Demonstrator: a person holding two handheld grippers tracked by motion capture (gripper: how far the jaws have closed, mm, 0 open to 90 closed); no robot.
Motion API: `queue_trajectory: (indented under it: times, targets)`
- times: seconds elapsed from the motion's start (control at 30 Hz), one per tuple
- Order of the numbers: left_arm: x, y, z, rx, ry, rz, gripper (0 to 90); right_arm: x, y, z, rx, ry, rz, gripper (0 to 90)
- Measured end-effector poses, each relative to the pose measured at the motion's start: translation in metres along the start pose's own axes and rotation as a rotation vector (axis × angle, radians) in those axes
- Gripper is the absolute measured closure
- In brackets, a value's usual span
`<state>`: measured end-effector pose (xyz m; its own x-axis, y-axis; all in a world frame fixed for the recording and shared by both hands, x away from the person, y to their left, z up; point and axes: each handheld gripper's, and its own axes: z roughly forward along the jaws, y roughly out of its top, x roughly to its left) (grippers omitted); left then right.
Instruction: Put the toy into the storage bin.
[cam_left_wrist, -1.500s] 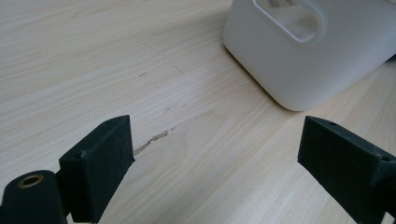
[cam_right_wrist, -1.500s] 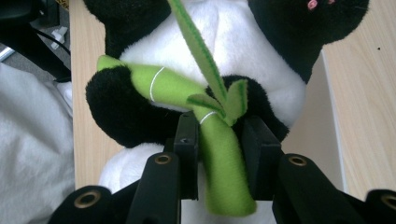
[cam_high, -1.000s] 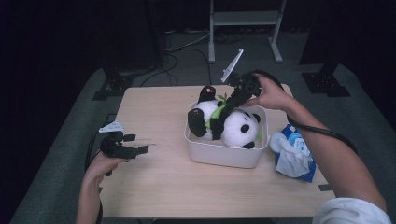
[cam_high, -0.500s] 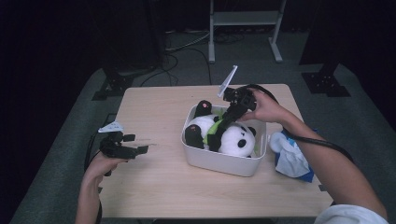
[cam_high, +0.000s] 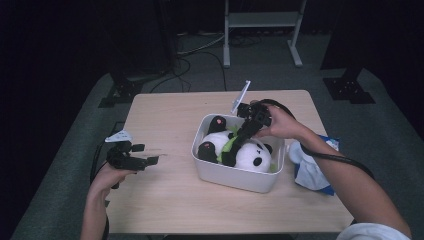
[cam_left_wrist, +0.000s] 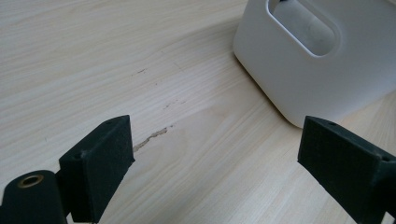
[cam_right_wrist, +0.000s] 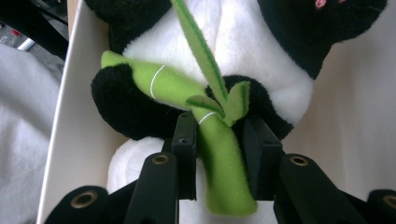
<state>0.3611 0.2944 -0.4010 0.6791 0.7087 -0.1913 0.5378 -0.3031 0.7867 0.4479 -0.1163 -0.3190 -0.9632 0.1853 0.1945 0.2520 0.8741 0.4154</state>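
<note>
A black-and-white panda plush (cam_high: 252, 156) with a green bamboo stalk (cam_high: 229, 145) lies in a white plastic bin (cam_high: 235, 179) on the wooden table (cam_high: 165, 115). My right gripper (cam_high: 231, 154) reaches down into the bin from its far right side. In the right gripper view its jaws are shut on the bamboo stalk (cam_right_wrist: 219, 158) in front of the panda's belly (cam_right_wrist: 252, 42), right gripper (cam_right_wrist: 218, 128). My left gripper (cam_high: 150, 159) hovers over the table's left edge, open and holding nothing. In the left gripper view, the left gripper (cam_left_wrist: 215, 144) points toward the bin's handle wall (cam_left_wrist: 327, 79).
A blue-and-white bag (cam_high: 312, 167) lies on the table just right of the bin, under the right forearm. A white metal stand (cam_high: 260, 20) and cables sit on the dark floor behind the table. Bare wood stretches between the left gripper and the bin.
The right hand has come down and lowered the panda from above the rim into the bin. The left hand has stayed still.
</note>
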Motion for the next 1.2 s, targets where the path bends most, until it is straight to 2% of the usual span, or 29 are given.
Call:
queue_trajectory:
  times: [0.37, 0.53, 0.63, 0.83, 1.2]
  targets:
    - [0.000, 0.000, -0.001, -0.002, -0.001, 0.000, 9.2, -0.004, -0.006, 0.017, 0.021, 0.002, 0.023, 65.0]
    - [0.000, -0.001, 0.001, 0.005, -0.002, -0.001, 9.2, -0.006, -0.009, 0.021, 0.007, 0.019, 0.035, 64.1]
    - [0.000, -0.001, 0.001, 0.005, 0.000, 0.001, 9.2, -0.007, -0.010, 0.020, -0.010, 0.029, 0.040, 67.0]
    - [-0.001, -0.001, 0.001, 0.006, 0.000, 0.002, 9.2, -0.007, -0.013, 0.016, -0.030, 0.041, 0.060, 67.0]
    - [-0.002, 0.000, 0.002, 0.010, -0.003, 0.009, 9.2, -0.007, -0.018, 0.016, -0.059, 0.047, 0.080, 63.1]
